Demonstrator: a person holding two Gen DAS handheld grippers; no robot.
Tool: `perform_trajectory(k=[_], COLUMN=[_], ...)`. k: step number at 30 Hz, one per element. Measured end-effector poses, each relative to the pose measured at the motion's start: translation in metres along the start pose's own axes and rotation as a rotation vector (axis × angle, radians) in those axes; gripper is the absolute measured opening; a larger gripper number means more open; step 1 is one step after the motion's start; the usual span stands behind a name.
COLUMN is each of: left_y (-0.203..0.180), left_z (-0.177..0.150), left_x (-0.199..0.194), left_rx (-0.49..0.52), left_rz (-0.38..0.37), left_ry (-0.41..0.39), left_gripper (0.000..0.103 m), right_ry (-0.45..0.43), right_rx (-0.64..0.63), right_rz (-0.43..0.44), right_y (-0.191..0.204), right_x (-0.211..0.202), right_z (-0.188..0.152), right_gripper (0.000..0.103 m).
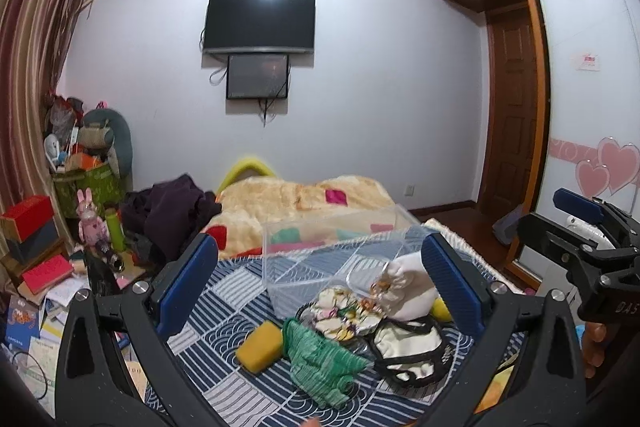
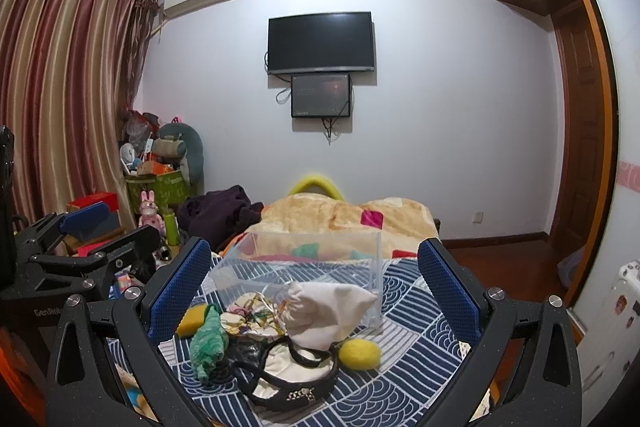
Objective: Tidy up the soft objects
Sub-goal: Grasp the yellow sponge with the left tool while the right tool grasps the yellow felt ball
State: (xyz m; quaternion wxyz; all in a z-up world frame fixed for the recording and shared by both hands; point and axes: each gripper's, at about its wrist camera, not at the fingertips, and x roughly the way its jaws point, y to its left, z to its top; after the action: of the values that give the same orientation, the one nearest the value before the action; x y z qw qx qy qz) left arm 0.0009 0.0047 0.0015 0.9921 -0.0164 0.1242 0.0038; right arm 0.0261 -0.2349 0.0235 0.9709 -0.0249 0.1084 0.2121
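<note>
While both hand-held grippers, left (image 1: 320, 275) and right (image 2: 314, 283), hover spread apart and empty, sorting looks unstarted: soft pile, green knitted cloth (image 2: 208, 341) included, lies on the bed at 6 o'clock of the clear plastic box (image 2: 304, 259); next, pinch one piece.

Left wrist view: low over the bed (image 1: 240, 291), looking along its foot toward the television (image 1: 259, 23) wall, the clear box (image 1: 340, 247) close ahead. Right wrist view: same heading, set further right (box (image 2: 304, 259) centred). Shared: box, soft pile, television (image 2: 321, 43), curtain side.
</note>
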Motion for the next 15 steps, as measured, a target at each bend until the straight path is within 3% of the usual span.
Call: perform_trajectory(k=[9, 15], left_y=[0.027, 0.056], left_z=[-0.042, -0.075], left_x=[0.064, 0.098], left_rx=[0.003, -0.049], left_rz=[0.052, 0.061], left_ry=[0.239, 0.387], left_gripper=[0.103, 0.102], right_ry=[0.186, 0.296], right_rx=[0.022, 0.067], right_rz=[-0.031, -0.034], right_y=[-0.020, -0.038], right_x=[0.048, 0.074], right_z=[-0.039, -0.062], right_gripper=[0.103, 0.102])
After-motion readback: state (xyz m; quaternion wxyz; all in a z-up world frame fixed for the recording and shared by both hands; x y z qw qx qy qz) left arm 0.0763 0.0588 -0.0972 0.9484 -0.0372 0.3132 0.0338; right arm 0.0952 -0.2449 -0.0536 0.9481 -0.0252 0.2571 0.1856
